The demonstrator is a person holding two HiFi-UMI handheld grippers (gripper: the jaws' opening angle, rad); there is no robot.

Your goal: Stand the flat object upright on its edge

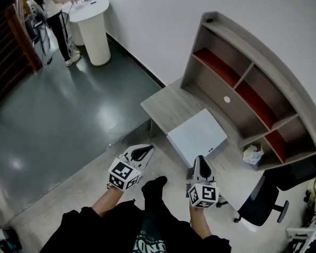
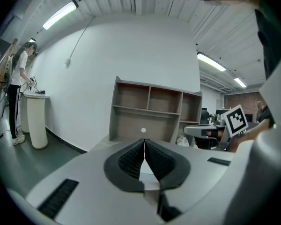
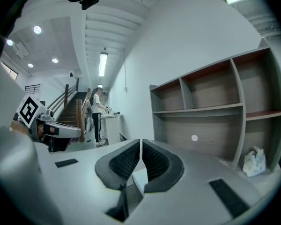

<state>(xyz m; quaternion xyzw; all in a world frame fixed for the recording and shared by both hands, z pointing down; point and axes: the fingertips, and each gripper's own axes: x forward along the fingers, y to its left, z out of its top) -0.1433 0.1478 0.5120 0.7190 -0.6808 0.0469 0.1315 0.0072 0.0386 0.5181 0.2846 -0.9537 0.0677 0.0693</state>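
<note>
The flat panel [image 1: 197, 136] lies face-flat on the desk [image 1: 166, 107] in front of the shelf [image 1: 242, 73], untouched. The left gripper [image 1: 142, 153] and right gripper [image 1: 201, 163] are held on its near side, each with jaws pressed together on nothing. The jaws would likely need to be opened first and one near edge pinched. The far edge should then be kept on the desk as a pivot while the panel is tipped up slowly, so that sliding is avoided.
</note>
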